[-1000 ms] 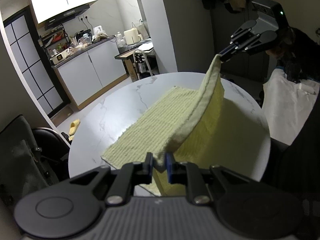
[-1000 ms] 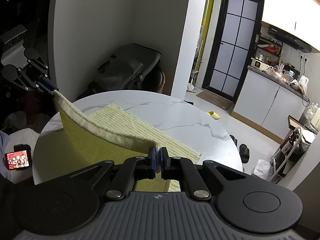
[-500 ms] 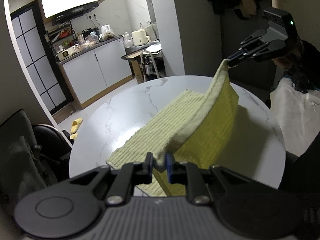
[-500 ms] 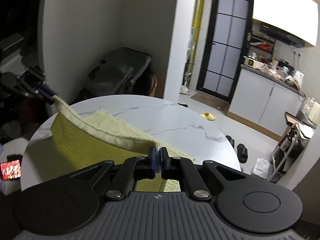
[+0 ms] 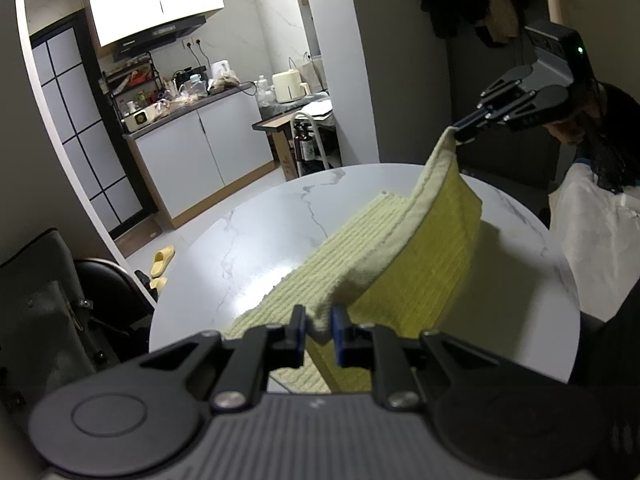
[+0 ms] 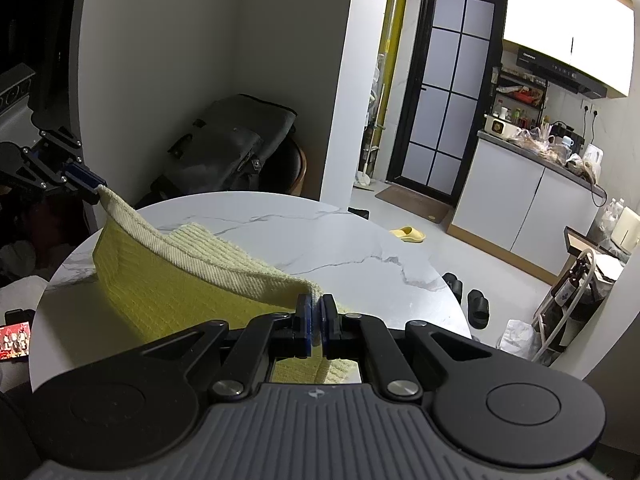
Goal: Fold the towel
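— Two corners of the towel (image 5: 436, 248) are up off the table (image 5: 256, 240), one in each gripper. It is pale yellow, ribbed, with a woven hem along the raised edge.

— And the rest of it?

— Flat on the round marble top. The lifted part slopes down from the hem, its brighter yellow underside facing the person.

— Are both grippers holding?

— Yes. The left gripper (image 5: 319, 326) has its blue pads pinched on one corner; the right gripper (image 6: 316, 322) is clamped just as tight on the other, held higher.

— Anything close by?

— On the table, only the towel. Beyond the far rim stands a dark chair (image 6: 236, 152) with a grey bag over it. Yellow slippers (image 5: 162, 260) and black ones (image 6: 468, 296) lie on the floor, and white kitchen cabinets (image 5: 196, 152) stand well apart.
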A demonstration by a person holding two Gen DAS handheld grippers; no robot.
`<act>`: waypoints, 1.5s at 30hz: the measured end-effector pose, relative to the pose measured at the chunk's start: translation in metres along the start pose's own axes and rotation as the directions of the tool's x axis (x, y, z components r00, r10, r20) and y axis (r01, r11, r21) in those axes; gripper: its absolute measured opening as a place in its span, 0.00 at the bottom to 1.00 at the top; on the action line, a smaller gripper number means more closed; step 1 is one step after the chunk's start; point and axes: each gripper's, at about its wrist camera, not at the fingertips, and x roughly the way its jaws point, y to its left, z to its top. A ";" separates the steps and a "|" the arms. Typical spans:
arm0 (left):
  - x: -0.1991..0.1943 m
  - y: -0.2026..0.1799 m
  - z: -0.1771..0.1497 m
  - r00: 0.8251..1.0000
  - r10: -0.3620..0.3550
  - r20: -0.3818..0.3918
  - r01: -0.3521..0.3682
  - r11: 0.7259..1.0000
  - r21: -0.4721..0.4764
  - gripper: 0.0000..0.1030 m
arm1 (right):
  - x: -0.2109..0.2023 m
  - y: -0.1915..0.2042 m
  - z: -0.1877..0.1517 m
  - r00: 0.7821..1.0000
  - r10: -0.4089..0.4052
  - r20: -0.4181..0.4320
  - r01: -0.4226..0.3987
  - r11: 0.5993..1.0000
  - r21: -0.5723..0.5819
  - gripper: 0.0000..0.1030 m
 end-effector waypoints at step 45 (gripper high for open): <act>0.023 0.018 -0.011 1.000 0.002 -0.006 -0.002 0.998 -0.058 0.14 | 0.029 -0.015 0.004 1.000 -0.015 -0.008 0.015 1.000 0.007 0.05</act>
